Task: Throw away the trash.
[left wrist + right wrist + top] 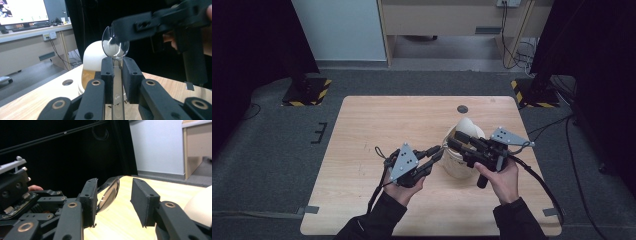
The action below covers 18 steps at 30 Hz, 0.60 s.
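So nearest the person, the left gripper [117, 67] has its jaws pinched tight on the handle of a clear plastic spoon [115, 46]. The handle runs straight up between the two black pads, so the spoon's long axis lines up with the gripper's own axis, and the bowl stands just past the tips. In the high view that same left gripper [435, 155] points right, toward the white container [458, 162] near the middle-right of the wooden table [377, 125].

The right gripper [113, 200] is the one to watch. Its jaws stand apart with a clear gap, gripping nothing, and the spoon [108, 195] bowl sits edge-on inside that gap, close against the jaw on the left of that view; I can't tell if it actually touches. From above, the right gripper [454, 141] points left over the container's rim, tip to tip with the left one. My guess is a handover or a re-grip; if so, it turns on the bowl lying between those open jaws.

Hard to make out: the spoon is basically invisible from above, being clear and tiny there. The container has a domed lid or flap standing behind it and something brownish inside, can't say what. Beyond the table there's just grey floor.
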Each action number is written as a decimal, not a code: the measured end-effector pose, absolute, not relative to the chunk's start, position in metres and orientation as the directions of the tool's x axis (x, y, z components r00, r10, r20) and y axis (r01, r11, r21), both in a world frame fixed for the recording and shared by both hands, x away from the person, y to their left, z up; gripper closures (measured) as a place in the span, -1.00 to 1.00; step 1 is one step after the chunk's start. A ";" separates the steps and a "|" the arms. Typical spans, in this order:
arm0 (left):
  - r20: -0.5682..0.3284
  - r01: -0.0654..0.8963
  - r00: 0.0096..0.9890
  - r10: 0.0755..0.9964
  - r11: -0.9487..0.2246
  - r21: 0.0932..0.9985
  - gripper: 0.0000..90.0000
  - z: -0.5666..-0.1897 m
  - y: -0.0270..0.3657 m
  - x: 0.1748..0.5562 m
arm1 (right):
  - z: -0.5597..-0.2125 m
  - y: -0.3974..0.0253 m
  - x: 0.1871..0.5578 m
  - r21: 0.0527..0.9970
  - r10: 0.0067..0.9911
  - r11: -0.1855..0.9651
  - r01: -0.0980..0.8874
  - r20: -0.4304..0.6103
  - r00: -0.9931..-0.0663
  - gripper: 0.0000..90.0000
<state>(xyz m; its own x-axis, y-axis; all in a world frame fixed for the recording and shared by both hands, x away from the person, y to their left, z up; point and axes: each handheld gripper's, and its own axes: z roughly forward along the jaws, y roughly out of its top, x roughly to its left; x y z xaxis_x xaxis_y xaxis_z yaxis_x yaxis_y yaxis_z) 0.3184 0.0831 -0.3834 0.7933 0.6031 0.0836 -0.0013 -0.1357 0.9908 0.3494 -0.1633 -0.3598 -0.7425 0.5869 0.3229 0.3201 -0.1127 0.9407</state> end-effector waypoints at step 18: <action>0.066 0.021 0.800 0.596 -0.138 0.990 0.75 -0.386 0.088 0.312 | -0.360 -0.161 0.347 0.908 0.524 -0.133 0.397 0.405 -0.750 0.84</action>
